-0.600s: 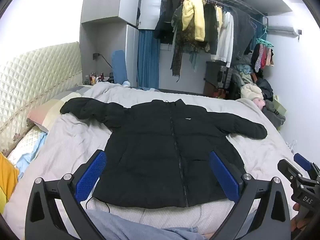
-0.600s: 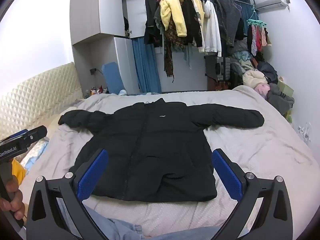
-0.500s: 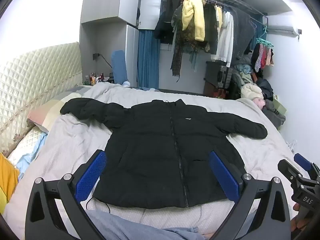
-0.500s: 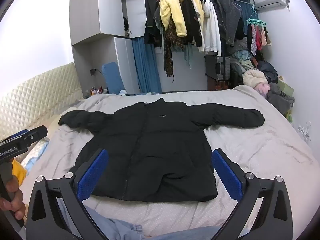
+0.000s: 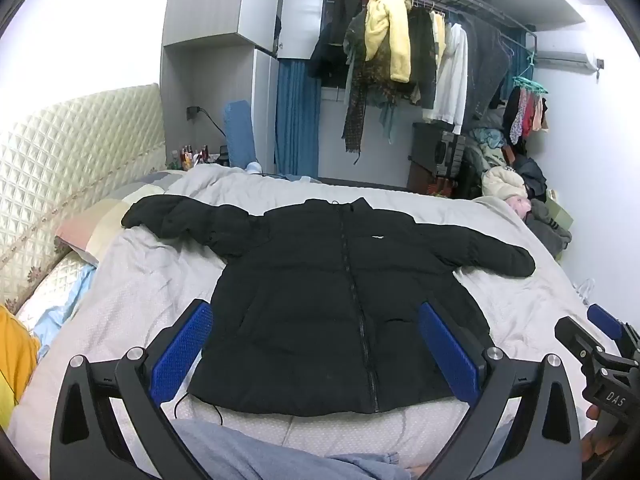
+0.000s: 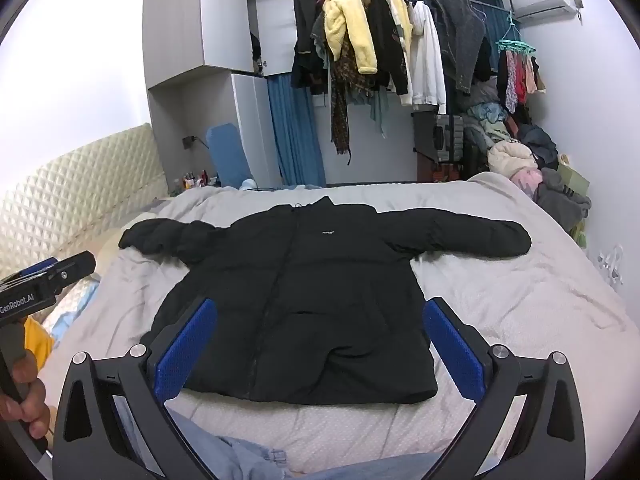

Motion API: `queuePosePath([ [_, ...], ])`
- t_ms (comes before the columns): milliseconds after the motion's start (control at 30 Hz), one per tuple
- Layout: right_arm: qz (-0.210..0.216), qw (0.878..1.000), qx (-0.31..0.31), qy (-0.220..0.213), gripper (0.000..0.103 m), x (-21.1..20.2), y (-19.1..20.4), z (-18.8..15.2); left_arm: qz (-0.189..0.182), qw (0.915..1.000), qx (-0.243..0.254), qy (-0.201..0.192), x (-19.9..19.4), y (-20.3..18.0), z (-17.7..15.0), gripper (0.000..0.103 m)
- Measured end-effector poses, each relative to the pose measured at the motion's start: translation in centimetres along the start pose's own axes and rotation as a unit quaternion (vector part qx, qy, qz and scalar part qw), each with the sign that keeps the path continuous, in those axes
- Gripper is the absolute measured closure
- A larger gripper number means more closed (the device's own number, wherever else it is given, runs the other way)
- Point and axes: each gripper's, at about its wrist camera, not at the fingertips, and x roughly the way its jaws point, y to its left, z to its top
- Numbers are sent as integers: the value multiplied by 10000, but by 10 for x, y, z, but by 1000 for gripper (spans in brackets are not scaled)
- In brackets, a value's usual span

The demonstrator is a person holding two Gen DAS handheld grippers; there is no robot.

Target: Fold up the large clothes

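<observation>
Both grippers, left point(image 5: 316, 344) and right point(image 6: 320, 344), hover with jaws wide and empty above the near hem of the black jacket point(image 5: 340, 304), exactly as moments before. It lies flat, front up, sleeves spread, on the bed point(image 6: 520, 304), unmoved.

Jacket point(image 5: 340, 300) flat on bed point(image 5: 140, 280); clothes rack point(image 5: 400, 60) behind.

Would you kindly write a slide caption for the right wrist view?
Right gripper, jaws open, above a black puffer jacket spread flat on the bed.
</observation>
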Motion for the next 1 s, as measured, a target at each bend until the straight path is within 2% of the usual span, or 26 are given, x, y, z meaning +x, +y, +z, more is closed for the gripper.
queuePosePath([
  [1000,-15,10000,-60,4,0,6,9,-1,-66,10000,-43,8,-6,3,-3,0],
])
